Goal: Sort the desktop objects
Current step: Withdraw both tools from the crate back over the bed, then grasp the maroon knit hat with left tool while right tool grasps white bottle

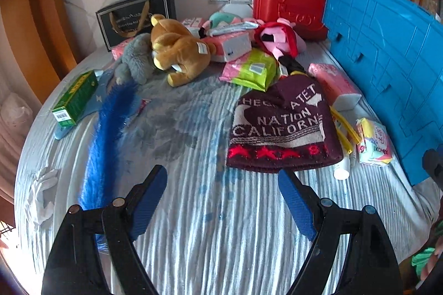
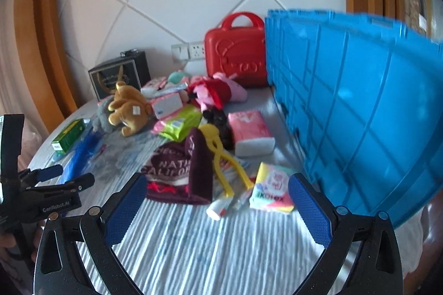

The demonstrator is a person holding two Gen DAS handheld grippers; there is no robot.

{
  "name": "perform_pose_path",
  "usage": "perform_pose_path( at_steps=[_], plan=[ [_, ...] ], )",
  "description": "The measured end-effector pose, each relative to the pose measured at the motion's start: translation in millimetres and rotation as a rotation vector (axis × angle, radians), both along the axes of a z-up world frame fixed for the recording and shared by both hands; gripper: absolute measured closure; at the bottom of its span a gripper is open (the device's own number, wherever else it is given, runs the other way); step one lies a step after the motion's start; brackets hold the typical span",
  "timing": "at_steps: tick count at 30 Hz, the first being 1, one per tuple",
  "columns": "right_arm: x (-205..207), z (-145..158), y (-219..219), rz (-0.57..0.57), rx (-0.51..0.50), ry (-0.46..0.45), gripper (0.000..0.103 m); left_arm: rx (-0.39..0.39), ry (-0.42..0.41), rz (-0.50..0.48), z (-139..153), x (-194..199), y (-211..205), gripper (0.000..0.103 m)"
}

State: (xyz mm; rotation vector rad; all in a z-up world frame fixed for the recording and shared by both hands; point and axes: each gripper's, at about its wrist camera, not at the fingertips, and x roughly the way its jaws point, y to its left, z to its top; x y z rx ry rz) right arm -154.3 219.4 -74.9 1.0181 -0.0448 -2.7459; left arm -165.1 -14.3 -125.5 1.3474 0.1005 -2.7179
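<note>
A maroon knit hat lies on the striped cloth, just beyond my open, empty left gripper; it also shows in the right wrist view. My right gripper is open and empty, near the hat, a yellow plastic tong, a white tube and a Kotex pack. A brown plush bear, a grey plush, a pink plush, green wipes pack and pink tissue pack lie further back.
A big blue plastic crate stands on the right. A red case and a black gift bag stand at the back wall. A green box, a blue furry strip and a white glove lie left.
</note>
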Motion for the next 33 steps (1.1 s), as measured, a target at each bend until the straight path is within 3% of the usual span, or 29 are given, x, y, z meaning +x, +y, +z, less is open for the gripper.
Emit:
perform_pose_path(
  at_steps=[7,11,14,15,16,18,19,21,23,24,26,30,33],
  plan=[
    [-19,-65,26,-0.116,0.007,-0.144,0.011,0.064,-0.031,-0.128,-20,-44,55,0.02],
    [-24,-79,39,-0.153,0.007,-0.18,0.017,0.067,-0.001,-0.164,-25,-80,88,0.02],
    [-27,-82,41,-0.155,0.013,-0.186,0.017,0.109,-0.042,-0.165,-46,-111,99,0.02],
    [-29,-83,41,-0.154,0.011,-0.192,0.017,0.102,-0.062,-0.169,-56,-118,101,0.03],
    [-31,-84,41,-0.152,0.007,-0.196,0.018,0.084,-0.086,-0.182,-66,-123,103,0.05],
    [-35,-88,37,-0.137,0.002,-0.206,0.023,0.078,-0.095,-0.2,-75,-124,99,0.066],
    [-37,-90,34,-0.126,-0.002,-0.214,0.027,0.058,-0.091,-0.186,-74,-120,94,0.082],
    [-41,-95,27,-0.101,-0.009,-0.228,0.031,0.023,-0.082,-0.165,-71,-110,81,0.087],
    [-47,-99,18,-0.072,-0.026,-0.239,0.035,-0.026,-0.075,-0.118,-69,-99,63,0.103],
    [-50,-101,13,-0.058,-0.033,-0.245,0.037,-0.093,-0.081,-0.076,-72,-95,53,0.103],
    [-55,-104,3,-0.031,-0.044,-0.251,0.039,-0.114,-0.119,-0.032,-85,-87,28,0.103],
    [-64,-113,-15,0.002,-0.058,-0.277,0.041,-0.064,-0.09,-0.051,-77,-76,9,0.103],
    [-69,-116,-20,-0.008,-0.061,-0.29,0.044,0.02,-0.068,-0.087,-59,-73,11,0.103]
  ],
)
